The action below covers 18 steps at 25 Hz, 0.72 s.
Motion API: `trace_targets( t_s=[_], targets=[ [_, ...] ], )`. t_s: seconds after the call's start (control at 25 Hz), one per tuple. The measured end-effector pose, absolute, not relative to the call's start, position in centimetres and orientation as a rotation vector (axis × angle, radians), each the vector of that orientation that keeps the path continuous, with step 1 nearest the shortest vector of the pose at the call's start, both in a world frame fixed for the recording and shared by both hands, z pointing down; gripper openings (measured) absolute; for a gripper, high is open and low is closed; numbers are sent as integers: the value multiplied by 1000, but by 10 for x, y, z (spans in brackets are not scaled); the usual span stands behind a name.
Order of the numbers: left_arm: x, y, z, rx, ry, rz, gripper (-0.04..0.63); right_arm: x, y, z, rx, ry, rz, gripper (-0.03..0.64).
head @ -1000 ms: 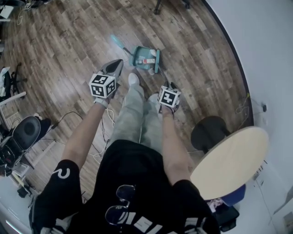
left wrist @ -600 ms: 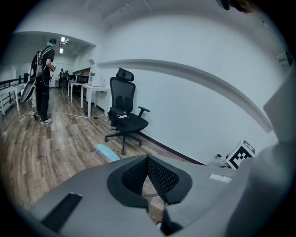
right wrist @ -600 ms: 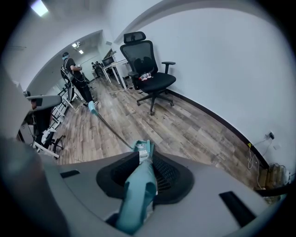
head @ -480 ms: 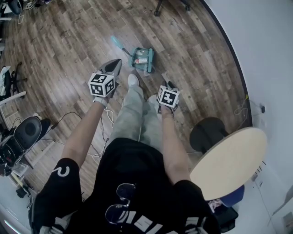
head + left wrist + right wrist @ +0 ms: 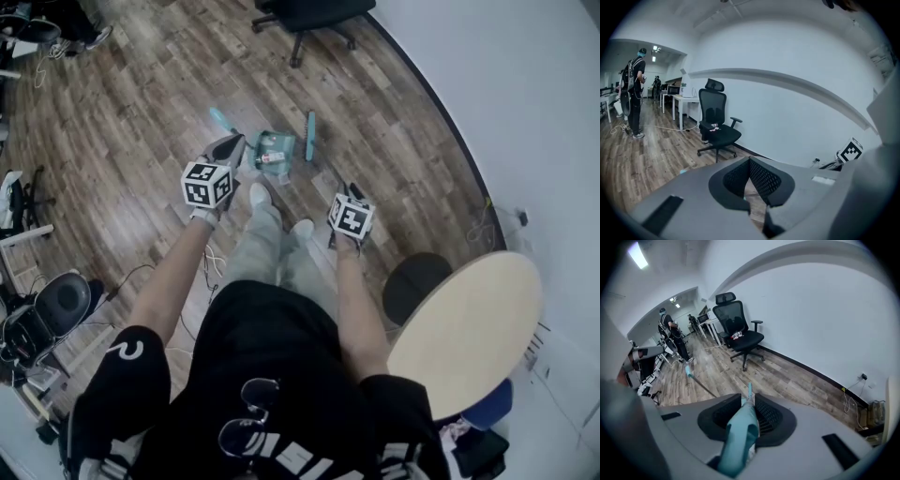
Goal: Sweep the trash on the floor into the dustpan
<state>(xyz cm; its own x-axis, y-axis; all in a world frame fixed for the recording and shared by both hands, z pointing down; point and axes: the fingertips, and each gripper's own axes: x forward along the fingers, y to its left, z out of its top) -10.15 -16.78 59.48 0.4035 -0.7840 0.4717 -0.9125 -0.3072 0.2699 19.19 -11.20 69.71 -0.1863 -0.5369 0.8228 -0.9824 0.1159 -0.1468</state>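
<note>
Head view first: the person stands on the wood floor (image 5: pixel 112 131) with both tools out in front. The left gripper (image 5: pixel 228 150) hangs just left of the teal dustpan (image 5: pixel 281 141), which sits on the floor just beyond the person's shoes. A pale scrap of trash (image 5: pixel 271 157) lies inside it. The dustpan's thin handle (image 5: pixel 219 118) slants up and to the far left, its teal tip close to the left gripper's nose; whether they touch, I cannot tell. On the right, the right gripper (image 5: pixel 349 192) holds the broom (image 5: pixel 310 136), whose teal head stands just right of the dustpan. A round surface (image 5: pixel 469 323) fills the near right and an office chair (image 5: pixel 300 14) stands at the far edge.

Over to the left gripper view: the left gripper (image 5: pixel 750 160) has its jaws together at the tips, a sliver of floor shows behind them, and nothing can be seen clamped there. Beyond them stands the office chair (image 5: pixel 716 126) against the white wall, with a person (image 5: pixel 633 93) at far left.

Right gripper view now: the right gripper (image 5: pixel 749 401) has its jaws clamped on the teal broom (image 5: pixel 740 437), whose stick runs forward and away. The dustpan's handle (image 5: pixel 689 373) leans off to the left, and the office chair (image 5: pixel 738 333) stands beyond.
</note>
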Motion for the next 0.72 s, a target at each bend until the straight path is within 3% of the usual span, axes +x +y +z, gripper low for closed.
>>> trace_targets(
  t_s=[0.32,0.72],
  targets=[
    [-57,-176,541,2268,-1430,291,-3,248,-123,617,1670,-1888,871,86],
    [-35,-172,513,2343,-1395,325,-3,271,-113,586,1748,-1889,865,86]
  ],
)
